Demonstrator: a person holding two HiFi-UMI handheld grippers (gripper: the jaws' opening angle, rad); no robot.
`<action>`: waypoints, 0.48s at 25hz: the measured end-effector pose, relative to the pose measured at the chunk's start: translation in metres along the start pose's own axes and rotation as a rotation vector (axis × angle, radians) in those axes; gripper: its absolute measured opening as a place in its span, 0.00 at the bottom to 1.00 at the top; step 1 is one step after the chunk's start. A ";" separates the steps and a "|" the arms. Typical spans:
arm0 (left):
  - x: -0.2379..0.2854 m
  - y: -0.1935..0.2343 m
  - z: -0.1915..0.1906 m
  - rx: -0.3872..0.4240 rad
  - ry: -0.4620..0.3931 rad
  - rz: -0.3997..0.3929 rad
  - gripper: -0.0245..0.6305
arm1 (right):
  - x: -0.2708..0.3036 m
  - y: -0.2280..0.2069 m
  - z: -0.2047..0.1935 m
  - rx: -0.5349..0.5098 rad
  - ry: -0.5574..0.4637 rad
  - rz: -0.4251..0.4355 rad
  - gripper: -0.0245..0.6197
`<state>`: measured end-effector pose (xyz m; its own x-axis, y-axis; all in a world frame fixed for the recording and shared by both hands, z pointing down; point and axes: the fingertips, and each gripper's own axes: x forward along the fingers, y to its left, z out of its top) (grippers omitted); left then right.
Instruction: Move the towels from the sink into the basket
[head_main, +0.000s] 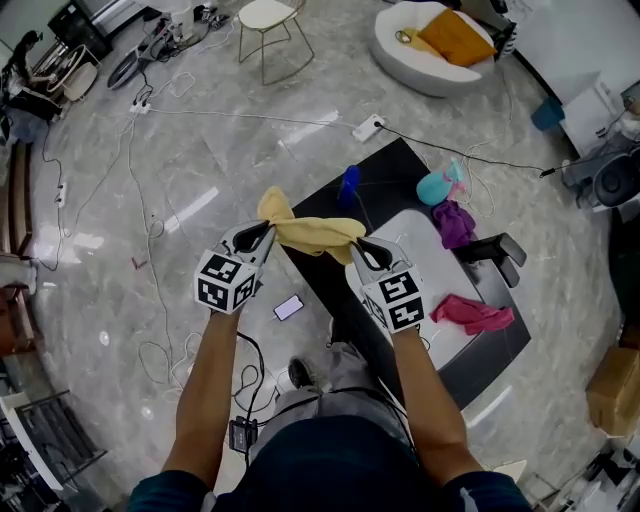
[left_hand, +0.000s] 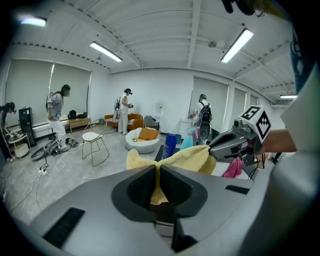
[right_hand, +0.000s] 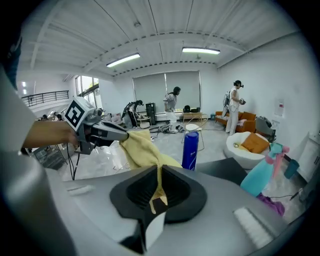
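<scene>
Yellow towel (head_main: 312, 233) is hanging stretched at frame centre. The left gripper (head_main: 267, 233) is pinching its left corner with jaws nearly closed, and the right gripper (head_main: 357, 244) is clamping the right corner likewise. For carrying it well, both should be gripping evenly and travelling together.

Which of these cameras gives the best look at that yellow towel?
The head view: it shows the whole yellow towel stretched between the left gripper and the right gripper, both shut on it. Each gripper view shows only the end pinched in its own jaws, with the rest foreshortened toward the other gripper.
</scene>
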<state>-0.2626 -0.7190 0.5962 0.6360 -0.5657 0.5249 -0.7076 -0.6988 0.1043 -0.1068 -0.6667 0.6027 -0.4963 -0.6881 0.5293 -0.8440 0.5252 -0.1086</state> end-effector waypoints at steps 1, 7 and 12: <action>-0.007 -0.003 0.006 0.007 -0.012 0.001 0.09 | -0.006 0.003 0.007 -0.007 -0.014 -0.006 0.10; -0.049 -0.019 0.037 0.042 -0.073 0.003 0.09 | -0.045 0.022 0.043 -0.045 -0.087 -0.043 0.09; -0.081 -0.034 0.059 0.069 -0.121 -0.002 0.09 | -0.077 0.036 0.065 -0.077 -0.132 -0.072 0.09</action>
<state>-0.2714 -0.6750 0.5004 0.6730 -0.6097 0.4186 -0.6859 -0.7263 0.0449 -0.1120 -0.6277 0.5035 -0.4621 -0.7824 0.4174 -0.8628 0.5056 -0.0075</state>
